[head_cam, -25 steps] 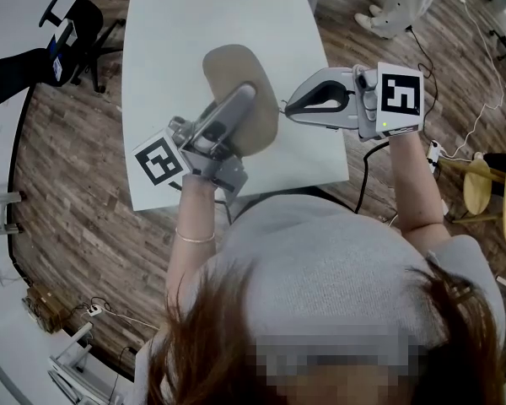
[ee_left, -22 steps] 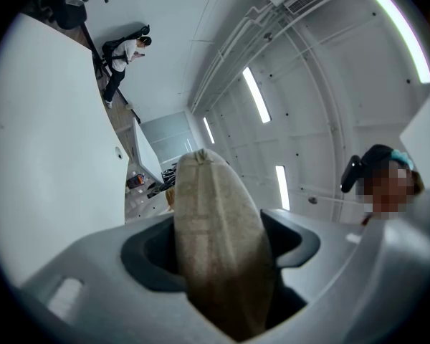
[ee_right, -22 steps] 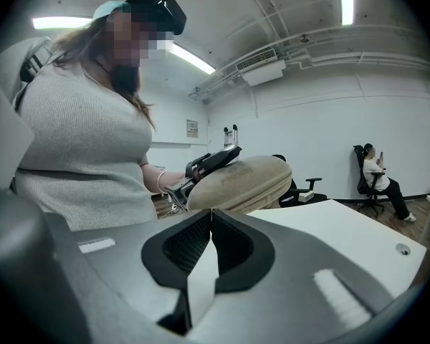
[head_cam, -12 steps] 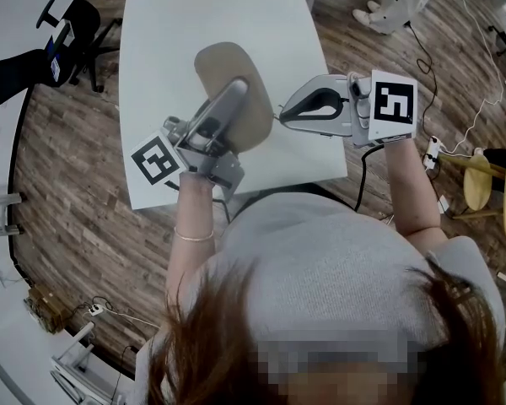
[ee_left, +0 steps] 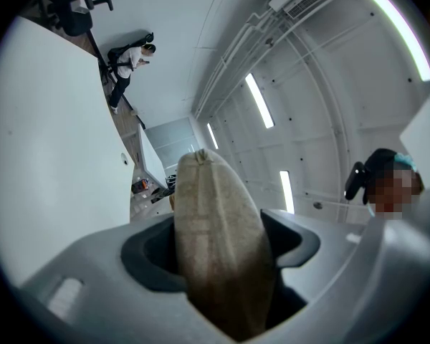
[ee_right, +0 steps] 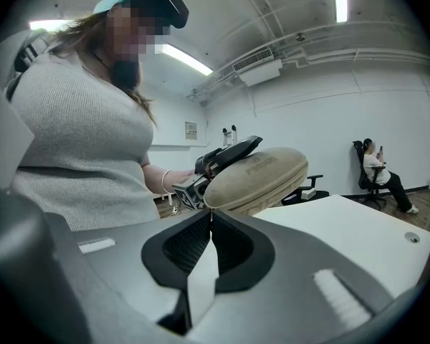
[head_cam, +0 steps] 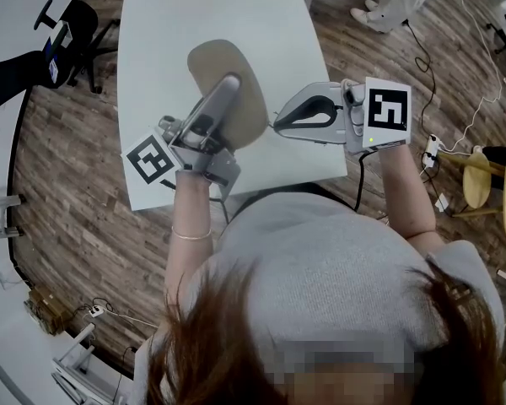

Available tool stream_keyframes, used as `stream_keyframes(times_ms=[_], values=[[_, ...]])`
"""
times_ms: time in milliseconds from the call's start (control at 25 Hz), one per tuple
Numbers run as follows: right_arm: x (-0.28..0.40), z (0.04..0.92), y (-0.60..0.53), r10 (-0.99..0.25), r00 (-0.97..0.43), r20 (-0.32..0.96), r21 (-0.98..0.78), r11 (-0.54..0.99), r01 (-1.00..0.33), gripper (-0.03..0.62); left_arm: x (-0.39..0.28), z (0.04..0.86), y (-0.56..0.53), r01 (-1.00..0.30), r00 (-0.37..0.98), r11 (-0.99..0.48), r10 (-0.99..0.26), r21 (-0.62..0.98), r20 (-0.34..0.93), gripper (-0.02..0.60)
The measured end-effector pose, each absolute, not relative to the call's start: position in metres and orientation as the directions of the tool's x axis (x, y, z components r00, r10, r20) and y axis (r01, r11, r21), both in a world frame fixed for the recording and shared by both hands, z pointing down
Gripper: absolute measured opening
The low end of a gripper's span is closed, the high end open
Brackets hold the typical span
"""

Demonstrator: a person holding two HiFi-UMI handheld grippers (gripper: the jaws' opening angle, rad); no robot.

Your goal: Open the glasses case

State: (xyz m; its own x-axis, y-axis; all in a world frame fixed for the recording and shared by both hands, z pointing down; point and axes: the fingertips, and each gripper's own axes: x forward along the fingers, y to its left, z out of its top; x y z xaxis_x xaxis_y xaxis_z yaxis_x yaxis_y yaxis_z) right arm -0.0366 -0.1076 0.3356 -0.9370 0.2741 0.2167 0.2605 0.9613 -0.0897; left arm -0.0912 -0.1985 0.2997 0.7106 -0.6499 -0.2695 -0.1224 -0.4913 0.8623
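Note:
A beige oval glasses case (head_cam: 218, 64) is held up over the white table (head_cam: 177, 15). My left gripper (head_cam: 227, 91) is shut on it across its thickness. In the left gripper view the case (ee_left: 215, 213) stands edge-on between the grey fingers (ee_left: 107, 264) and fills the gap. My right gripper (head_cam: 276, 125) is shut, and its tips sit just right of the case's near edge. In the right gripper view the closed tips (ee_right: 210, 217) point at the seam on the underside of the case (ee_right: 261, 174). Whether they pinch anything there is too small to tell.
The table's front edge (head_cam: 236, 194) runs just below both grippers. A black office chair (head_cam: 76, 24) stands at the left on the wooden floor. A wooden stool (head_cam: 476, 180) and cables lie at the right. A person (ee_right: 380, 170) sits on a chair in the background.
My right gripper has moved left, closing in on the case's near edge. The left gripper keeps its hold on the case and stays about where it was.

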Motion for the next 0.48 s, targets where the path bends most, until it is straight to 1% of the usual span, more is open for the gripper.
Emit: stream_keyframes(times_ms=[160, 320, 480], values=[[-0.04, 0.335, -0.107, 0.27, -0.94, 0.209, -0.103, 0.962, 0.253, 0.009, -0.094, 0.3, -0.203, -0.121, 0.705, -0.487, -0.656, 0.865, -0.271, 0.328], [-0.048, 0.341, -0.109, 0.274, -0.934, 0.228, -0.096, 0.961, 0.258, 0.009, -0.101, 0.302, -0.209, -0.149, 0.692, -0.477, -0.676, 0.866, -0.253, 0.327], [-0.051, 0.342, -0.109, 0.274, -0.94, 0.205, -0.115, 0.96, 0.255, 0.009, -0.104, 0.302, -0.212, -0.149, 0.683, -0.468, -0.686, 0.871, -0.251, 0.328]])
